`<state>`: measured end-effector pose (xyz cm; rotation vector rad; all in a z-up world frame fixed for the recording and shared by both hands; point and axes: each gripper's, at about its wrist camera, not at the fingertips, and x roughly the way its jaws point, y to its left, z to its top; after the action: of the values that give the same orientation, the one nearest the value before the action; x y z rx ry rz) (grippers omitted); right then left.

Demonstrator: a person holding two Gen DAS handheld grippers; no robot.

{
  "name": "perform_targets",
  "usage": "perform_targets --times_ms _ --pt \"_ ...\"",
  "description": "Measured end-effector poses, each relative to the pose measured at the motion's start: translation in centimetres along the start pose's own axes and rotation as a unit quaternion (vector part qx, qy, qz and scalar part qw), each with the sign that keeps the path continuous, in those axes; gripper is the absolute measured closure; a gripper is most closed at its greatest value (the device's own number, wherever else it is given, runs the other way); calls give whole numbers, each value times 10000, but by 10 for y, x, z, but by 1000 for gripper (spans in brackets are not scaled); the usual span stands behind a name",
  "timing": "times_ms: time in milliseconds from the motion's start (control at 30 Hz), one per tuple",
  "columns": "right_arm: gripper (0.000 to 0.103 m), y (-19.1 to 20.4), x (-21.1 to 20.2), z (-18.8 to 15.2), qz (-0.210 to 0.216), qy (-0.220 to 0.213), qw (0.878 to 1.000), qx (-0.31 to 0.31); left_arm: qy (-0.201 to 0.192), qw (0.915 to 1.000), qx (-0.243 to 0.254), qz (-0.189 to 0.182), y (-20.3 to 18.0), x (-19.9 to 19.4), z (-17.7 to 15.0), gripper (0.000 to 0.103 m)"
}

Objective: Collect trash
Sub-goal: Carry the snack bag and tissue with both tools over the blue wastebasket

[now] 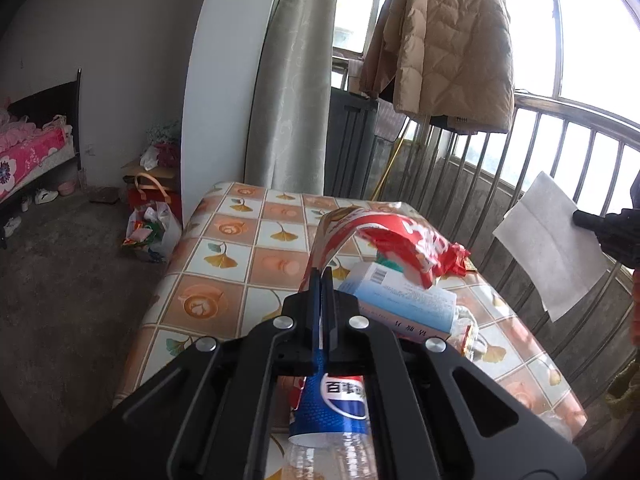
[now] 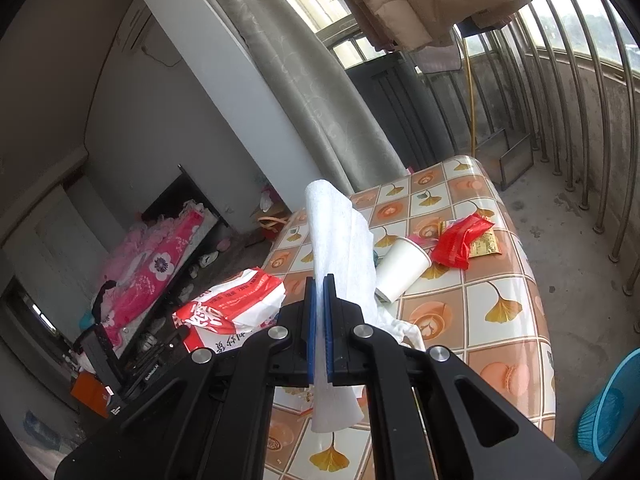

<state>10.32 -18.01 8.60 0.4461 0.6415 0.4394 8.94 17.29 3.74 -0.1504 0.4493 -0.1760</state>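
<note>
Red-and-white snack wrapper (image 1: 400, 240) pinched at one end between the pressed-together fingers of the left gripper (image 1: 322, 276), lifted clear above the bench (image 1: 224, 248) and drooping to the right over a pale blue box (image 1: 404, 304). Beneath that gripper, lying on the bench, a clear plastic bottle with a blue label (image 1: 336, 408). White paper towel (image 2: 340, 240) clamped between the blue-padded fingers of the right gripper (image 2: 319, 288), its upper part standing above the fingertips and its lower edge hanging below the frame, off the bench surface. Same towel visible from the left wrist view at the right edge, held out near the metal railing (image 1: 520, 152).

Still on the tiled-pattern cloth of the bench: a white paper cup (image 2: 402, 268) tipped on its side, just beside the towel; a crumpled red bag (image 2: 462, 242) touching a yellow packet (image 2: 486, 244) further right; crumpled white paper near the right gripper's frame. Blue plastic basket (image 2: 612, 404) on the floor at the lower right, well apart from the bench. Beige quilted coat (image 1: 448, 40) hung by the window; grey curtain (image 1: 292, 80) beside it; pink bedding (image 2: 148, 276) on a bed in the room behind.
</note>
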Motion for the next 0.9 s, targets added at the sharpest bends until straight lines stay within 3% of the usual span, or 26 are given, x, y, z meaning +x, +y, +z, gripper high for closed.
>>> perform_targets --times_ms 133,300,433,533,667,900 --pt "99 -11 -22 1 -91 -243 9996 128 -246 9993 114 -254 -26 -12 22 103" --pt "99 -37 -61 -2 -357 -597 9967 418 -364 9946 367 -895 -73 -17 48 103" --pt "99 -65 -98 -14 -764 -886 9907 697 -57 9866 604 -1515 -123 -2 59 103" --pt "99 -94 -129 -26 -1176 -1076 9820 1014 385 9752 887 -1989 -173 18 59 103" --pt "99 -141 -167 -49 -1877 -1254 9615 1569 1240 9502 1307 -2542 -251 57 45 103" --pt "99 -236 -211 -102 -2752 -1328 9098 2810 2915 8871 1910 -3027 -387 152 -11 103"
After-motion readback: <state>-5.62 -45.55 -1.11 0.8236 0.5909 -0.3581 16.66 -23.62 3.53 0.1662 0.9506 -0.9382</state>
